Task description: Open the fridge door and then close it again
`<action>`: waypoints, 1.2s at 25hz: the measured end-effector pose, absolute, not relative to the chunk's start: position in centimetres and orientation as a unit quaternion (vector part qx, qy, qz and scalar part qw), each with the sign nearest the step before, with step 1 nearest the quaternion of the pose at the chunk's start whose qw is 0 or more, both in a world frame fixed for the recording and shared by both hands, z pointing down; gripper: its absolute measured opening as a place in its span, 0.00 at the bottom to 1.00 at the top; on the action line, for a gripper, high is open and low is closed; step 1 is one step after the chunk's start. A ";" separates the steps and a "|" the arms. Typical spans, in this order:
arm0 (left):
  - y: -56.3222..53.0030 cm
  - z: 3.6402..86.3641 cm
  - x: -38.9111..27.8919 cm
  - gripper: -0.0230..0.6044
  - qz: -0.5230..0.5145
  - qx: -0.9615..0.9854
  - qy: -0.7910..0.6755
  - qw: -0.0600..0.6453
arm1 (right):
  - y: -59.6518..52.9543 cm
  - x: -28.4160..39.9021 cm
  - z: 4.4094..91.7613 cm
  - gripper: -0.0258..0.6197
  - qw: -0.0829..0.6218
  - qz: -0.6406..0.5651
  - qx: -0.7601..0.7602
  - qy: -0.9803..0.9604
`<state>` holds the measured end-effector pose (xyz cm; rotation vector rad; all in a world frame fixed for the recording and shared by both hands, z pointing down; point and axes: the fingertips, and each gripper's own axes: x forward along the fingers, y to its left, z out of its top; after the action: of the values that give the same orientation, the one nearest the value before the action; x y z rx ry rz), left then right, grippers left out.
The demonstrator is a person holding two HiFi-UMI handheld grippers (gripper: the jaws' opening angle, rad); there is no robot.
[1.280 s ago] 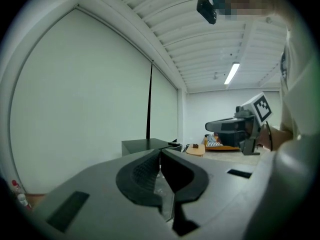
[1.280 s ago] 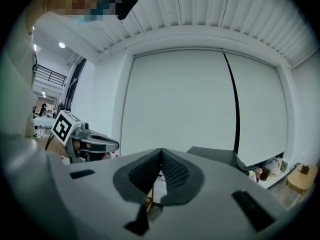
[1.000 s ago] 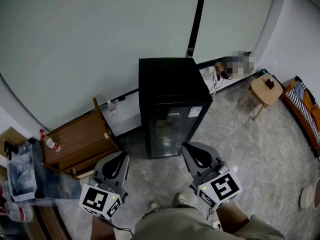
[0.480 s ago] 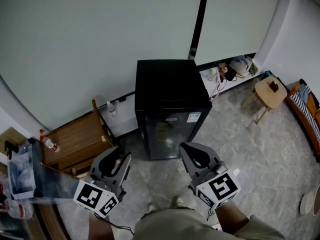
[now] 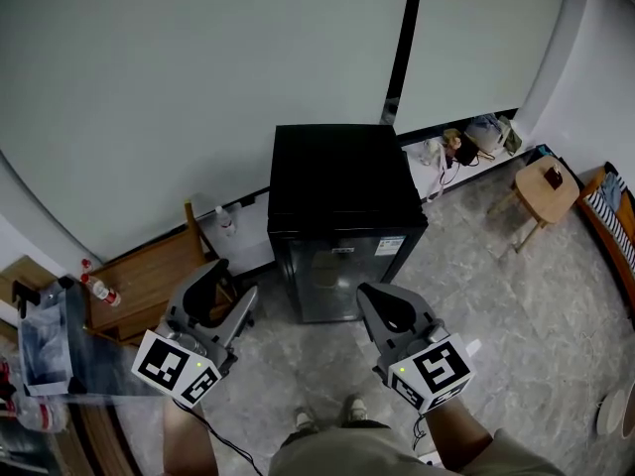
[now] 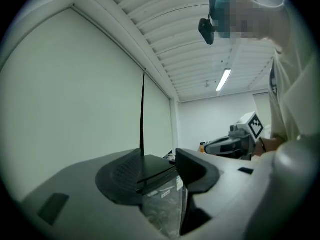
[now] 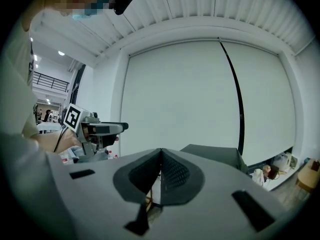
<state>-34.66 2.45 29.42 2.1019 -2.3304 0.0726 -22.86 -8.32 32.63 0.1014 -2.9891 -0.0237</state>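
The black fridge [image 5: 342, 191] stood on the floor [image 5: 496, 266] against the wall [image 5: 198, 87], its glass door [image 5: 332, 278] shut, well apart from both tools. The left tool [image 5: 226, 284] had just been spreading its jaws, nothing between them, probably readying for the door's edge. The right tool [image 5: 382, 303] was pressed closed and empty.
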 end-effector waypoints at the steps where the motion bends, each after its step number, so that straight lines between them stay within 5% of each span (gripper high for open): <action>1: 2.0 29.6 -35.1 0.35 0.023 0.669 -0.743 0.001 | -8.5 -23.3 32.6 0.02 0.074 -0.008 0.033 -0.997; 30: -10.0 40.7 -46.0 0.37 0.062 0.674 -0.732 0.074 | -12.3 -32.2 38.0 0.02 0.118 0.009 0.019 -0.993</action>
<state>-46.02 -9.99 40.72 2.0234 -2.1988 0.1857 -32.25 -12.29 38.00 0.0565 -2.9043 0.0252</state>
